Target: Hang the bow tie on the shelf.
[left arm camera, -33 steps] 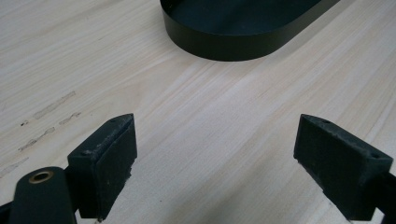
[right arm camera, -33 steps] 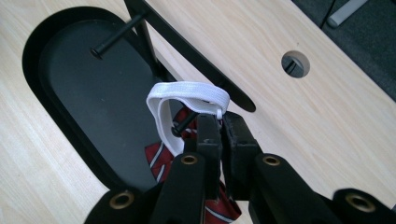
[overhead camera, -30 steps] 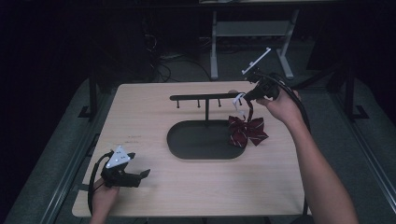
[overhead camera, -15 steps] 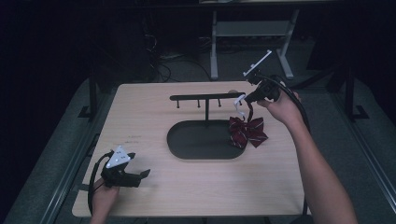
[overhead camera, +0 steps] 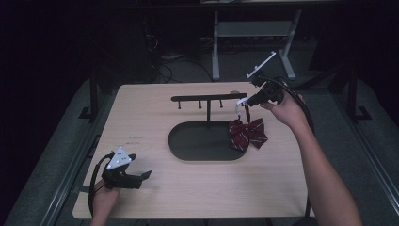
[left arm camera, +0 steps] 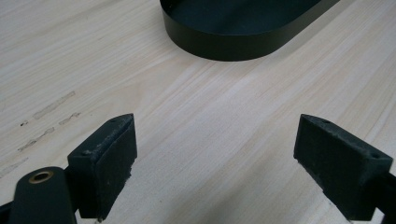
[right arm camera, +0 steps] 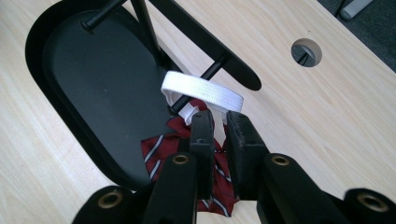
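The table holds a black rack with an oval base. The bow tie hangs at the right end of the rack, over the base edge, its white band looped on a peg. The right gripper is at the band; its jaws, a little apart, have just been opening. The left gripper rests near the base, jaws wide.
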A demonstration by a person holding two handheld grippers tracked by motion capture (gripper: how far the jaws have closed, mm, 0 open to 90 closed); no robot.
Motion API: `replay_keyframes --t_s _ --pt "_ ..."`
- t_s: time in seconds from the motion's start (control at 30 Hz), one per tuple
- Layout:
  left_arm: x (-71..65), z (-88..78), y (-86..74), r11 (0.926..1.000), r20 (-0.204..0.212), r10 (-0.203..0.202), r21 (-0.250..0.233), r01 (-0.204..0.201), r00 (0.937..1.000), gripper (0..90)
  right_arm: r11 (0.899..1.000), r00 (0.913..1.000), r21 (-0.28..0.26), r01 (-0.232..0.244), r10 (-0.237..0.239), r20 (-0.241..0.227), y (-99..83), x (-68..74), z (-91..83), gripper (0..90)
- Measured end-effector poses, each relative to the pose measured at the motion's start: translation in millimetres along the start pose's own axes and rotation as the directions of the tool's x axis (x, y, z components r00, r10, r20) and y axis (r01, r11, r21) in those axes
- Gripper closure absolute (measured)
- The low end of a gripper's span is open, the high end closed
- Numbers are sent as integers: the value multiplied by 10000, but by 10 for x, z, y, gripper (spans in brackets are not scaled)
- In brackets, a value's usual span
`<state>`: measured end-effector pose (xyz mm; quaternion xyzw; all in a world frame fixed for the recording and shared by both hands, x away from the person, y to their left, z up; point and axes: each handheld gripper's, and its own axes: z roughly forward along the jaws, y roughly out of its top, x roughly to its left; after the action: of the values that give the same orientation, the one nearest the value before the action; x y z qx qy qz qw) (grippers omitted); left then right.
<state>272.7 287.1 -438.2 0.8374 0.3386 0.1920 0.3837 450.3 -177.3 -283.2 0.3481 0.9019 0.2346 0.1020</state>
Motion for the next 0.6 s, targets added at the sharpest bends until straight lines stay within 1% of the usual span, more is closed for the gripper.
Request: replay_keyframes --t_s 0.07,0.17,0.3,0.4,0.6 --pt "-1 -1 0 10000 1 -1 -1 1 10000 132 10000 9999 14 -74 74 -108 -12 1 -14 797" --pt "-3 1 0 10000 10 -18 -16 18 10000 132 10000 9998 -72 -61 60 -188 -47 -14 -25 785" --pt "-3 -1 -1 10000 1 -5 -10 5 10000 132 9996 9991 -170 -204 198 -364 -109 -38 -37 776" --pt "-6 1 -2 10000 5 -28 -2 28 10000 132 9994 9984 -204 -268 258 -496 -155 -62 -31 770" --pt "-7 2 -2 10000 7 -32 11 32 10000 132 9990 9974 -236 -387 372 -614 -231 -98 -9 753"
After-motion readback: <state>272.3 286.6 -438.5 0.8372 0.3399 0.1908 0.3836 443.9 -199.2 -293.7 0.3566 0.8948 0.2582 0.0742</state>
